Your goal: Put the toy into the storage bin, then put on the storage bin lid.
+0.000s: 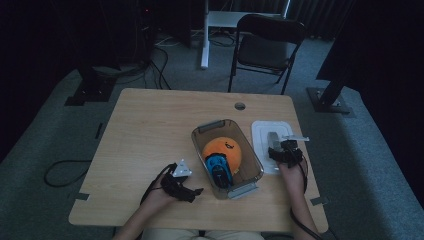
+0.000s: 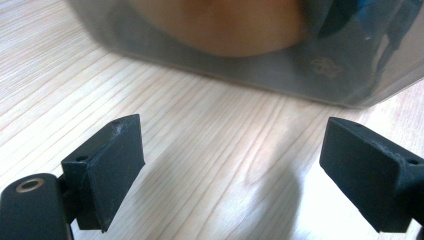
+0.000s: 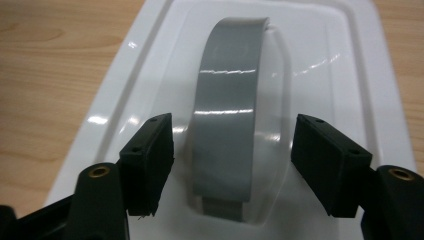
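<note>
A clear plastic container (image 1: 197, 142) stands mid-table with an orange round thing (image 1: 222, 149) and a blue and black object (image 1: 218, 167) inside. To its right lies a white lid (image 1: 260, 132) with a grey arched handle (image 1: 274, 139). My right gripper (image 1: 282, 150) is over that lid. In the right gripper view its jaws stand on either side of the handle (image 3: 230, 100) with gaps on both sides, over the lid (image 3: 330, 60); the right gripper (image 3: 232, 165) is open. My left gripper (image 1: 195, 189) rests open on the table, left of the container. Its own camera puts the left gripper (image 2: 232, 175) before the container wall (image 2: 310, 75).
The wooden table (image 1: 150, 130) has a cable hole (image 1: 240, 106) near its far edge. A dark folding chair (image 1: 267, 45) stands beyond the table, with dark stands and cables on the floor around it.
</note>
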`<state>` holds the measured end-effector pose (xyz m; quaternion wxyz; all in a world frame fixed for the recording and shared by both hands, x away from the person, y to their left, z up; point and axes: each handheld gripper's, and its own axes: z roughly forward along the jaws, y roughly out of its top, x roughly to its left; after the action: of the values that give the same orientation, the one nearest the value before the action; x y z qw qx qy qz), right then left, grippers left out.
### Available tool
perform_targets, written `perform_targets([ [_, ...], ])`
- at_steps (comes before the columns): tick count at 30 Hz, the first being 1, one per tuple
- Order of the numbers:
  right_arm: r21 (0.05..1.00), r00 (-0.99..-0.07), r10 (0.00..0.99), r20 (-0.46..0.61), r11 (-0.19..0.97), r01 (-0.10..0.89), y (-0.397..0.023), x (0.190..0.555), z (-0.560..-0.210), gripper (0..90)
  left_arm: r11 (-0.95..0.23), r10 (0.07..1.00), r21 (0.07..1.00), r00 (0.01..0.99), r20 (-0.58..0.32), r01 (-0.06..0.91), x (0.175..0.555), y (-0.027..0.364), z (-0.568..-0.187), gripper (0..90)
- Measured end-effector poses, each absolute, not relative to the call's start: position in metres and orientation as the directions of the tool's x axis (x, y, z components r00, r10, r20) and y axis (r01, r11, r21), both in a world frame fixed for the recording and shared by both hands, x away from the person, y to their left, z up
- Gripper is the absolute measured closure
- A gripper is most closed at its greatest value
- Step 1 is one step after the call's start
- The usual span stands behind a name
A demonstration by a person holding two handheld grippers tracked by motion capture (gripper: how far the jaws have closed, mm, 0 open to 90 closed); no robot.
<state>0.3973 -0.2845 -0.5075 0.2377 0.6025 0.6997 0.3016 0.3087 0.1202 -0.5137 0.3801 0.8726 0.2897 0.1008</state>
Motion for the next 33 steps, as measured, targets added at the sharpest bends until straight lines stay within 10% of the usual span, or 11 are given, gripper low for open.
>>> perform_targets([
  [10,0.715,-0.115,0.993,0.001,0.080,0.694,-0.286,0.400,-0.508,43.0,-0.516,0.614,0.737,0.788,-0.037,0.437,0.308,0.137,-0.511,11.3],
  [15,0.710,-0.152,0.988,0.004,0.104,0.696,-0.284,0.401,-0.508,66.4,-0.510,0.625,0.739,0.780,-0.033,0.440,0.307,0.142,-0.511,11.3],
  [33,0.772,-0.157,0.988,-0.005,0.104,0.627,-0.288,0.372,-0.464,67.1,-0.495,0.658,0.726,0.752,-0.046,0.477,0.312,0.154,-0.517,11.3],
])
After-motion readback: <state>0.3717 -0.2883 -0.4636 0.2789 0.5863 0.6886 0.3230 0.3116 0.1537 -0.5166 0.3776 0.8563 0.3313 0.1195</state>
